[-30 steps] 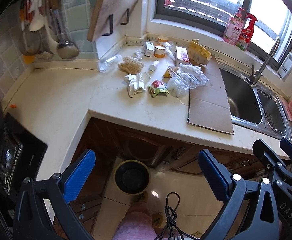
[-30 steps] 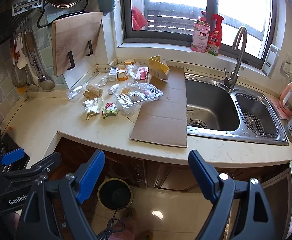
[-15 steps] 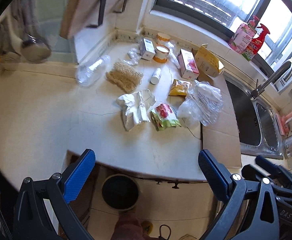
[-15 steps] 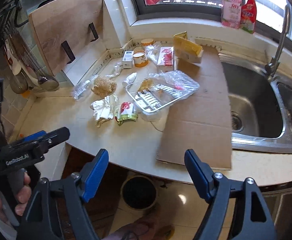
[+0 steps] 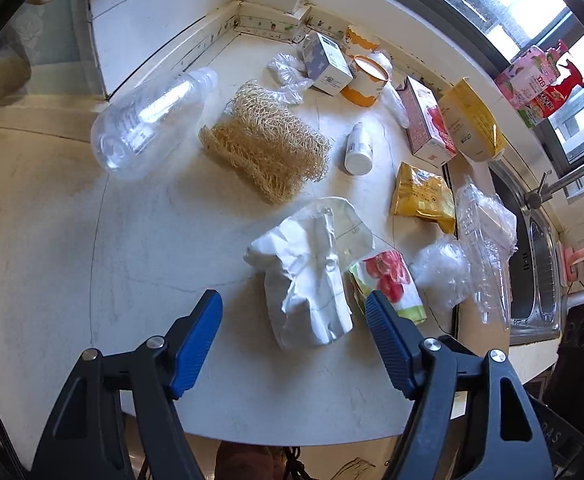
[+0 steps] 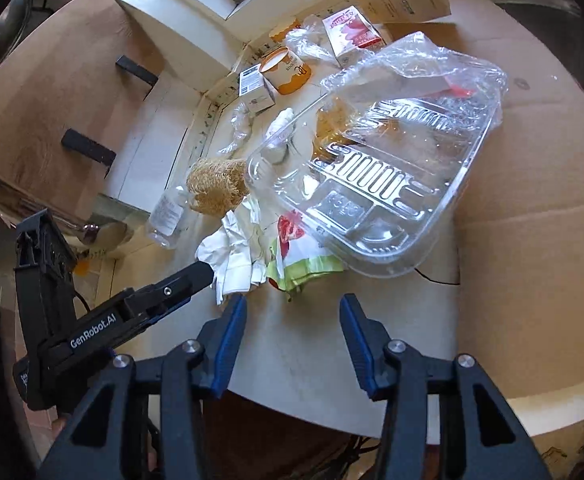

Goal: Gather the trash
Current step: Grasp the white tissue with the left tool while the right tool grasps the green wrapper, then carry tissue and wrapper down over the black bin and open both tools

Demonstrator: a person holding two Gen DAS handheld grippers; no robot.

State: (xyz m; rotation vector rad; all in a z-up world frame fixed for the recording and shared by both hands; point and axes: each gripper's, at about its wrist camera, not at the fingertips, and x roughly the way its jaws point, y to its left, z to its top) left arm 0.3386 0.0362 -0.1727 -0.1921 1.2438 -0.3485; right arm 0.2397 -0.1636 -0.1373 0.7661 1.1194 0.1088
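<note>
Left wrist view: the left gripper (image 5: pixel 294 344) hangs over the counter (image 5: pixel 52 248) with the crumpled paper (image 5: pixel 308 280) straight ahead at twelve o'clock, its near end reaching down between the two blue pads. The jaws are closing, about half open, and the pads do not yet press on the paper. It looks light and soft, so it should crush and hold anywhere along its bulk; the thick middle fold seems the safest bite. At one o'clock, touching the paper, lies the red-and-green wrapper (image 5: pixel 388 280), partly behind the right-hand pad. Farther out at eleven o'clock are the loofah (image 5: pixel 268 148) and the clear bottle (image 5: pixel 148 120) (light, smooth and round, likely to roll or slip unless taken across its body). At two o'clock sits the crinkled plastic tray (image 5: pixel 484 248).

Right wrist view: the right gripper (image 6: pixel 294 344) is also closing, roughly half open, with only bare counter between its pads; it holds nothing. The wrapper (image 6: pixel 300 256) lies just beyond at twelve o'clock, thin and limp, probably slippery, best pinched at its near loose edge. The tray (image 6: pixel 372 184) at one o'clock overlaps it and rests partly on the cardboard (image 6: pixel 532 200); it looks stiff but brittle, best taken by the rim. The left gripper (image 6: pixel 196 276) comes in from nine o'clock, its tip at the paper (image 6: pixel 232 256).
</note>
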